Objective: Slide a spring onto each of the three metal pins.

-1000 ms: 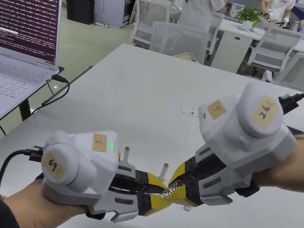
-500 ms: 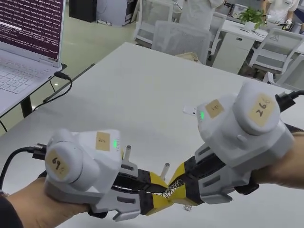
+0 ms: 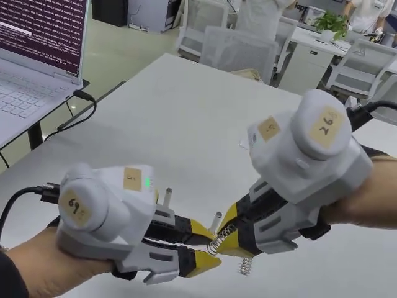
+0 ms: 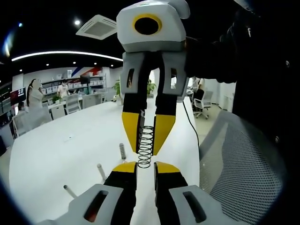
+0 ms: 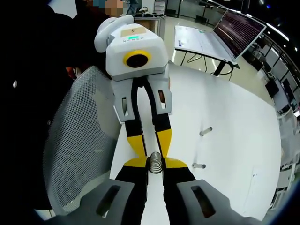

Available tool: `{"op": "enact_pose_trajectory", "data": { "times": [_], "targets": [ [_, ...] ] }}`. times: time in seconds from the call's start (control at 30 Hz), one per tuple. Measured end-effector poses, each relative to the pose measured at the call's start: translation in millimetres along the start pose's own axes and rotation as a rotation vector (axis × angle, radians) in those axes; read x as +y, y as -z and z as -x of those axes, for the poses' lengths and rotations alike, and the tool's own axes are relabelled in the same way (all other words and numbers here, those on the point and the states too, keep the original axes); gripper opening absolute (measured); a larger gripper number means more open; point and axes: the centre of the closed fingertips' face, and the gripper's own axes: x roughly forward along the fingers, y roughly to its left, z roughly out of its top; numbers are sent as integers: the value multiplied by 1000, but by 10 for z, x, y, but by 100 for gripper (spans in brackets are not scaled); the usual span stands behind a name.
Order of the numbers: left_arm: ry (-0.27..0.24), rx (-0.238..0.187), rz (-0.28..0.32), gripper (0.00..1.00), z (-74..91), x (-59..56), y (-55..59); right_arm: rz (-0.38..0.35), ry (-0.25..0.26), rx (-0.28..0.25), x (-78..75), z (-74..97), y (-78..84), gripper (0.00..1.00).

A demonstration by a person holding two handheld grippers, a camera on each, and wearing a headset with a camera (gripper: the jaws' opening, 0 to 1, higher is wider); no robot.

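A small steel spring (image 3: 216,238) (image 4: 146,145) hangs tilted in the air, with my right gripper (image 3: 231,231) (image 5: 155,163) shut on its upper part. In the right gripper view I see it end-on. My left gripper (image 3: 207,246) (image 4: 145,168) faces the right one, jaws a little apart, and the spring's free lower end sits loosely in their gap. Two bare metal pins (image 3: 166,200) (image 3: 215,221) stand upright on the white table (image 3: 186,118) just behind the jaws. They also show as pins (image 4: 100,171) (image 5: 205,131). A second spring (image 3: 246,266) (image 4: 122,151) rests on the table below the right gripper.
An open laptop (image 3: 31,56) sits at the far left, its black cable (image 3: 84,108) trailing along the table's left edge. Mesh office chairs (image 3: 236,46) and desks stand beyond the far edge. A mesh chair back (image 4: 243,159) is close behind me.
The right gripper has risen and tilted, lifting the spring so that it now slants downward. The left gripper has held its place.
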Motion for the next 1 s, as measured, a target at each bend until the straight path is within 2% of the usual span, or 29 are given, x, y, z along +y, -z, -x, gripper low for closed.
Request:
{"op": "enact_pose_trajectory", "data": {
  "times": [0.3, 0.47, 0.6, 0.73, 1.0],
  "targets": [
    [-13, -11, 57, 22, 89, 31, 39, 11, 10, 3, -55, 22, -51, 8],
    [11, -12, 80, 32, 122, -37, 66, 8, 21, -1, -89, 49, -60, 8],
    [7, -10, 92, 45, 134, -59, 91, 7, 24, 0, -97, 58, -52, 8],
    [7, -10, 112, 51, 166, -78, 101, 11, 26, 2, -105, 70, -58, 8],
    [1, -6, 137, 72, 210, -109, 114, 21, 31, -2, -130, 80, -114, 8]
  ]
}}
